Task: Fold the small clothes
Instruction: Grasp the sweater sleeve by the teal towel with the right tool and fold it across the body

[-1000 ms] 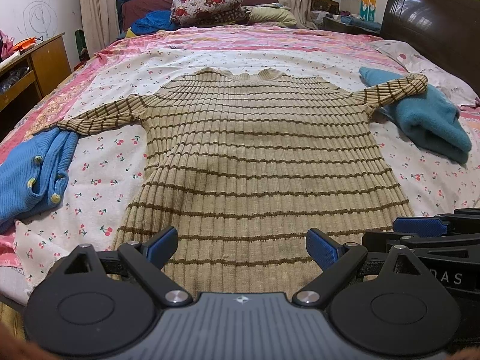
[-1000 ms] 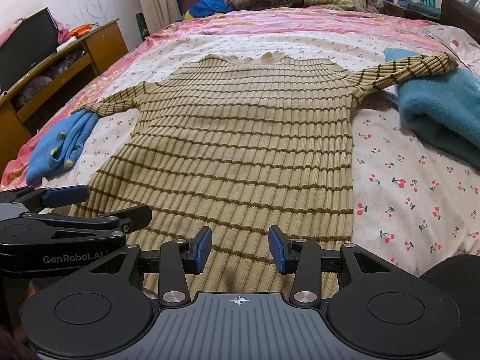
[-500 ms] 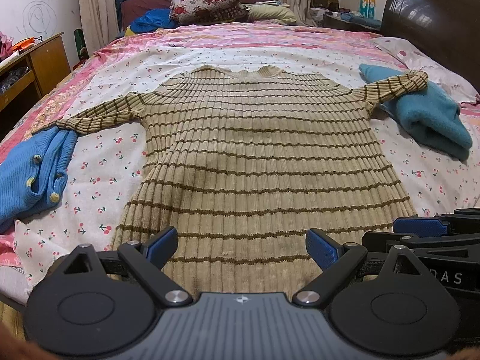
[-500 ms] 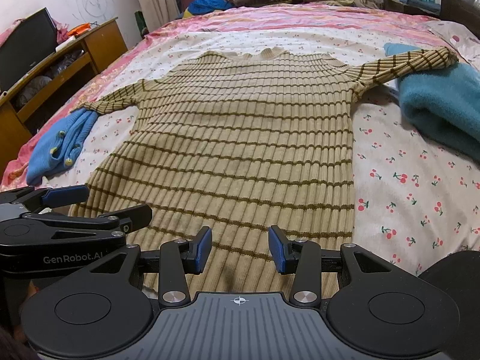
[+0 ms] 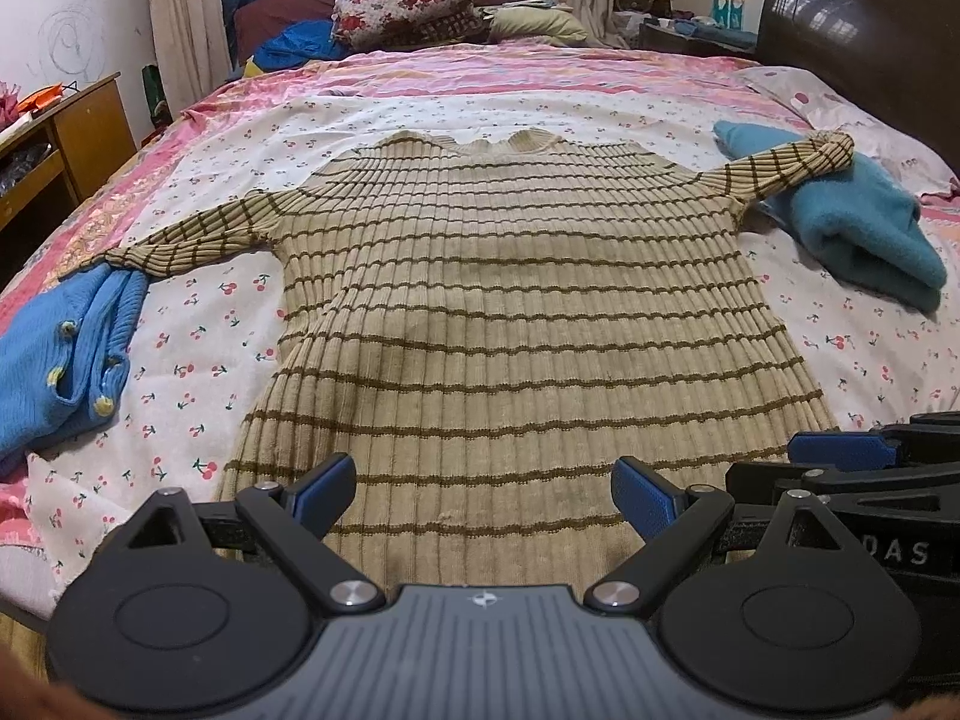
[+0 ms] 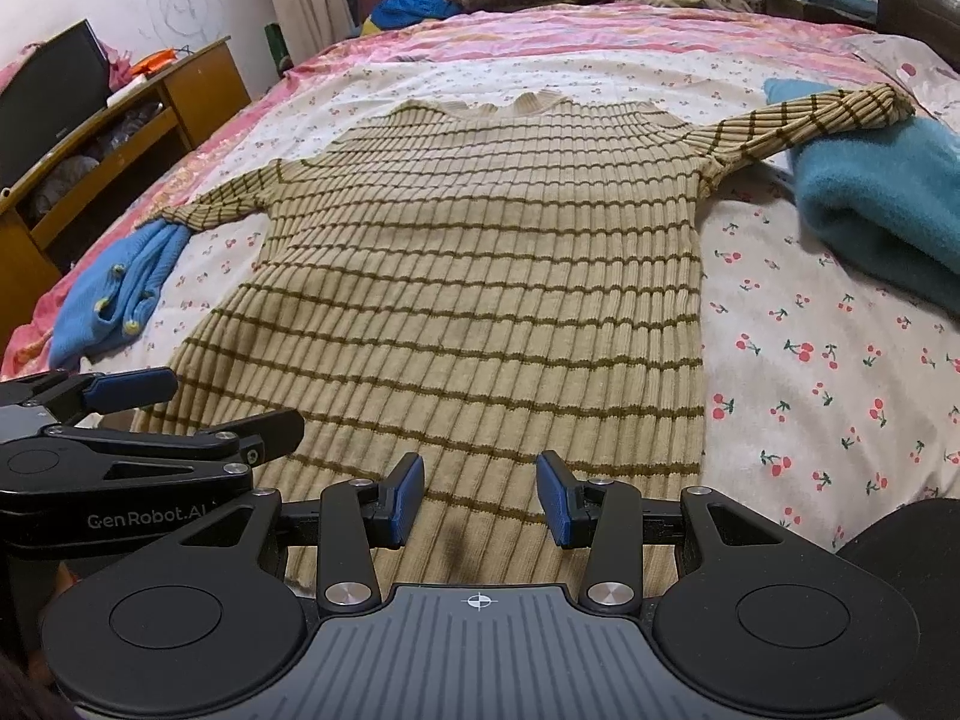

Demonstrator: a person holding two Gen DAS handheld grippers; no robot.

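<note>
A tan ribbed sweater with brown stripes [image 5: 516, 312] lies flat on the bed, sleeves spread out, collar at the far end; it also shows in the right wrist view [image 6: 480, 276]. My left gripper [image 5: 483, 495] is open wide and empty, just above the sweater's near hem. My right gripper [image 6: 479, 498] is open and empty over the hem, to the right of the left one. The right gripper shows at the right edge of the left wrist view [image 5: 840, 450]. The left gripper shows at the left of the right wrist view [image 6: 129, 390].
A blue buttoned garment [image 5: 60, 348] lies under the left sleeve end. A folded teal garment [image 5: 852, 228] lies under the right sleeve end. A wooden desk [image 6: 120, 120] stands left of the bed, a dark headboard [image 5: 864, 30] to the right, and pillows [image 5: 408, 6] at the far end.
Both cameras have risen and drawn back slightly, so the sweater sits a little lower and farther in view. The jaws of both grippers stand as before.
</note>
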